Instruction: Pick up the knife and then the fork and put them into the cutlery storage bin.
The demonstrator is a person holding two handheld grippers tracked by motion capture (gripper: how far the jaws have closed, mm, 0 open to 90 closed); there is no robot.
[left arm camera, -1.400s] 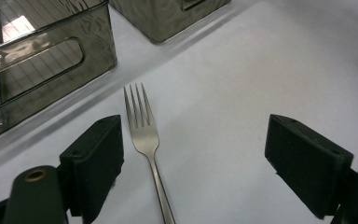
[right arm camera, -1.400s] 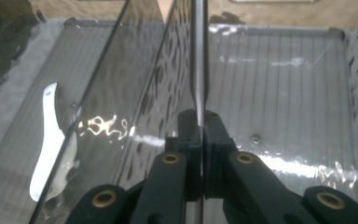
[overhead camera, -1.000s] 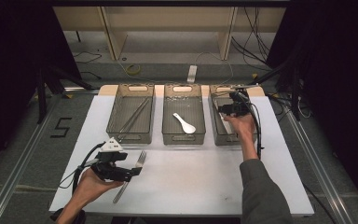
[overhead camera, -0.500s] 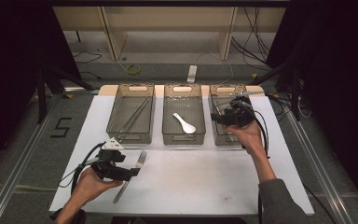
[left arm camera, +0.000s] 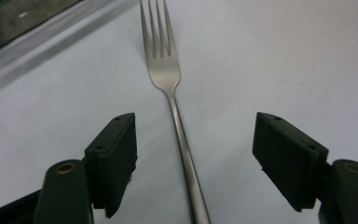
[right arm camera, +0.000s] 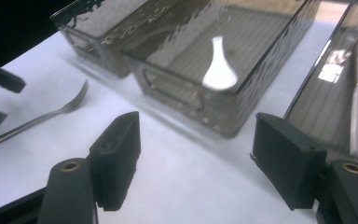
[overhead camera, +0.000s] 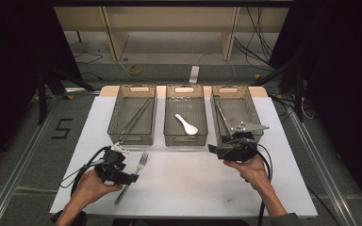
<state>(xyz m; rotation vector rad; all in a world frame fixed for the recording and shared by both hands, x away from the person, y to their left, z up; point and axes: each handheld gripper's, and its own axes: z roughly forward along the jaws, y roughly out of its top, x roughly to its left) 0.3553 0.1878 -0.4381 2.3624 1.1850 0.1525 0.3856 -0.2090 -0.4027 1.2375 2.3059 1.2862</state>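
A steel fork (overhead camera: 140, 164) lies on the white table (overhead camera: 193, 188), tines pointing away. My left gripper (overhead camera: 132, 178) is low over the fork's handle. In the left gripper view the fork (left arm camera: 165, 74) runs between the two pads, and neither pad touches it. The left gripper (left arm camera: 193, 128) is open, and its jaws have just been closing. My right gripper (overhead camera: 212, 149) hovers in front of the right bin (overhead camera: 228, 89), pointing left. The right gripper (right arm camera: 196, 140) is open with nothing between its pads, and its jaws have just been opening.
Three dark mesh bins stand in a row at the back. The left bin (overhead camera: 133, 140) holds long thin sticks. The middle bin (overhead camera: 185, 140) holds a white spoon (overhead camera: 187, 125). A metal utensil (overhead camera: 221, 115) lies in the right bin. Cables trail from both grippers.
My right hand has drawn back from over the right bin toward the near side and now hangs in front of it. The left hand has stayed over the fork.
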